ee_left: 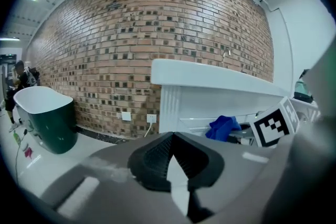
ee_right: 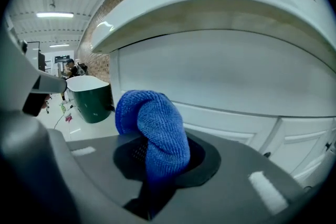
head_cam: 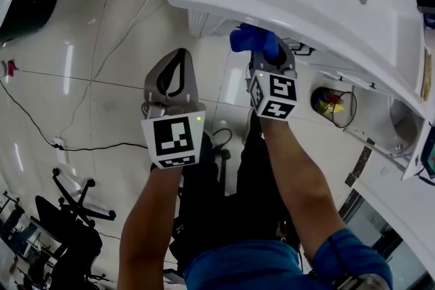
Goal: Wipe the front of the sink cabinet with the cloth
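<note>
we grip the blue cloth (ee_right: 157, 128) in our right claw (ee_right: 160, 162), bunched at frame centre near the white sink cabinet (ee_right: 226, 71) front; our left claw (ee_left: 170, 160) sits closed, empty, lower centre.

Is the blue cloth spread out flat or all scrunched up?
Scrunched up. The cloth bulges as a rolled wad, pinched in the right gripper, not spread flat.

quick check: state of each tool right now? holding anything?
Left tool: closed, nothing between its jaws.
Right tool: closed on the bunched blue microfibre cloth.
</note>
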A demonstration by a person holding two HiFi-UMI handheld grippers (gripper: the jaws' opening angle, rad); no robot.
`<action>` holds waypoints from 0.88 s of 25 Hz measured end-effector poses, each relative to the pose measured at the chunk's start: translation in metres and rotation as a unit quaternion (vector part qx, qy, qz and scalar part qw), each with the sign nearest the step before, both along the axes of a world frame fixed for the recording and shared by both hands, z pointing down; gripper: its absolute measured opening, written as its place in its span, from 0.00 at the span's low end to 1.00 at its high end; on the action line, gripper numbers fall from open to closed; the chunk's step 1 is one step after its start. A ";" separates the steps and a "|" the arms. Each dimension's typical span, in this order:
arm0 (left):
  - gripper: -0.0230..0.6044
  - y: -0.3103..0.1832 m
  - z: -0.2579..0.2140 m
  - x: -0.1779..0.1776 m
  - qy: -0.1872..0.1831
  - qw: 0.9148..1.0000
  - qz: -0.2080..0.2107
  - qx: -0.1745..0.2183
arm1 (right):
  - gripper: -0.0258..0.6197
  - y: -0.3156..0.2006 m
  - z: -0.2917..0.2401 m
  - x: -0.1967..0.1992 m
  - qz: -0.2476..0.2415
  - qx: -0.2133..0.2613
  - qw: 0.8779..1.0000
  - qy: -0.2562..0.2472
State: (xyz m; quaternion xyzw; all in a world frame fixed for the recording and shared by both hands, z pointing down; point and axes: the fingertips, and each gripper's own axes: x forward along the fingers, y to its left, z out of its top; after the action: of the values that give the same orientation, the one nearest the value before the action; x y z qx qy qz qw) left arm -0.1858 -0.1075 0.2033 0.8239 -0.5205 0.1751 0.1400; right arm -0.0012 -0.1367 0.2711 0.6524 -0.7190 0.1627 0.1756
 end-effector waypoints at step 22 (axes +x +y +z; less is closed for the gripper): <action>0.04 0.068 -0.003 0.295 -0.022 0.985 0.171 -0.014 | 0.16 0.126 -0.025 0.324 0.171 -0.006 0.985 0.001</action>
State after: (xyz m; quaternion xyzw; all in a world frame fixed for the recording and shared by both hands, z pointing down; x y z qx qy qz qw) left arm 0.1096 -0.0390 0.2003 0.8948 -0.3722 0.2218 0.1076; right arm 0.3230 -0.0105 0.2462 0.7648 -0.5959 0.1938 0.1497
